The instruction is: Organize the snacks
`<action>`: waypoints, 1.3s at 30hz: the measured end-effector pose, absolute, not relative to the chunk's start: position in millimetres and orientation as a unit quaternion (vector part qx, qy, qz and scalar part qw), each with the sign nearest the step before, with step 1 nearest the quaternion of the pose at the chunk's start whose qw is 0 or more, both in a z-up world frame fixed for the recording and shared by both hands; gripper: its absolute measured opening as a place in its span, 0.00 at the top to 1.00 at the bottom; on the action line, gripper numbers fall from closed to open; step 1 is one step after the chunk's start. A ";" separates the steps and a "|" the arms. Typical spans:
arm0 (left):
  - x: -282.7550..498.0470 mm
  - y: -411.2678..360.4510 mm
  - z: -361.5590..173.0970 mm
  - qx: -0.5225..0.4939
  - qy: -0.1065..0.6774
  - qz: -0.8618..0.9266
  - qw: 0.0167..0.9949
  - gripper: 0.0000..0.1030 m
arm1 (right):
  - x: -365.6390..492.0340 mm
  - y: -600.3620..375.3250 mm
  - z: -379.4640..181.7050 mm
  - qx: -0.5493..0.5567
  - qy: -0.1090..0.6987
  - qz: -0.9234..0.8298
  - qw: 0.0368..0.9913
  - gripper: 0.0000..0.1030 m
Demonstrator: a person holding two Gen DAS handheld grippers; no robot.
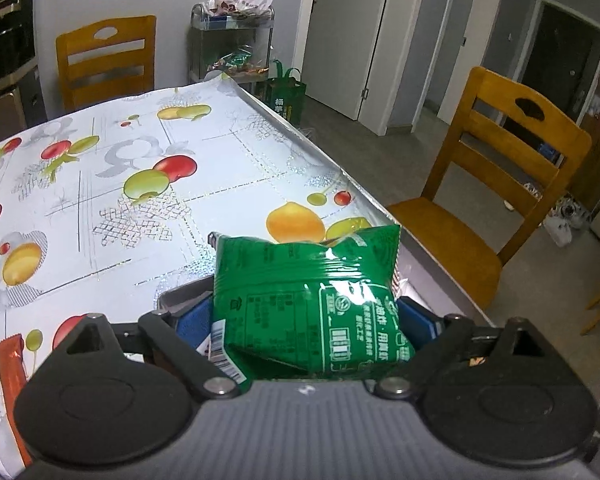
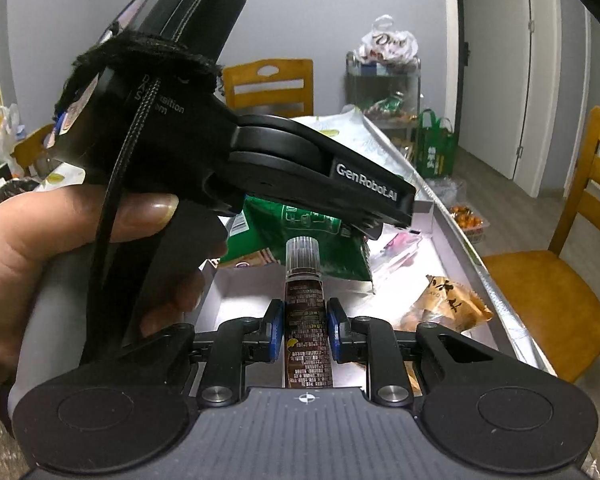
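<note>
Two grippers are seen, each clamped on a snack. The left gripper [image 1: 306, 312] is closed on a green snack bag [image 1: 304, 300], whose crinkled body is pinched between the blue pads and is carried above a grey tray [image 1: 172, 294] near the right edge of the table [image 1: 100, 168], which is covered with a fruit-print cloth. An orange packet [image 1: 10, 380] is seen lying at the lower left of that table. The right gripper [image 2: 305, 330] is pressed tight on a slim brown tube [image 2: 306, 320] with a clear ribbed cap, held lengthwise between the fingers and pointed away from the camera. In the right wrist view the left gripper is seen from the side, gripped by a hand [image 2: 60, 240], with the green bag hanging beneath it over the pale tray [image 2: 428, 208]. A tan wrapped pastry [image 2: 448, 304] is seen lying to the right of the tube, and pink-wrapped items [image 2: 400, 246] are seen further back. Wooden chairs [image 1: 496, 184] are placed around the table, and a metal cart [image 1: 232, 40] loaded with bags is set against the far wall.
</note>
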State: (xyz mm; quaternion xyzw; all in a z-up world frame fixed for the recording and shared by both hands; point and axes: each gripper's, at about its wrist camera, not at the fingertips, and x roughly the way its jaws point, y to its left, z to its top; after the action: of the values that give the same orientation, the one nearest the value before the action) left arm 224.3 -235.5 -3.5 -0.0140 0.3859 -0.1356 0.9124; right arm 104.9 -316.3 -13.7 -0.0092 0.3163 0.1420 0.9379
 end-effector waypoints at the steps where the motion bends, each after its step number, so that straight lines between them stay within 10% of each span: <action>1: 224.2 -236.1 -4.6 -0.012 0.387 -0.137 0.912 0.08 | 105.1 -315.9 -14.0 -0.009 0.319 0.142 0.937 0.76; 39: 196.7 -222.9 28.2 0.035 0.351 -0.131 0.927 0.04 | 116.0 -316.0 -15.7 0.001 0.329 0.127 0.936 0.76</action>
State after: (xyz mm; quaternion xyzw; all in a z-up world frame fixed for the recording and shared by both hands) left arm 196.7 -222.9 28.2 0.0353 0.3509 -0.1309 0.9266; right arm 116.0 -316.0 -15.7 0.0013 0.3291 0.1267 0.9358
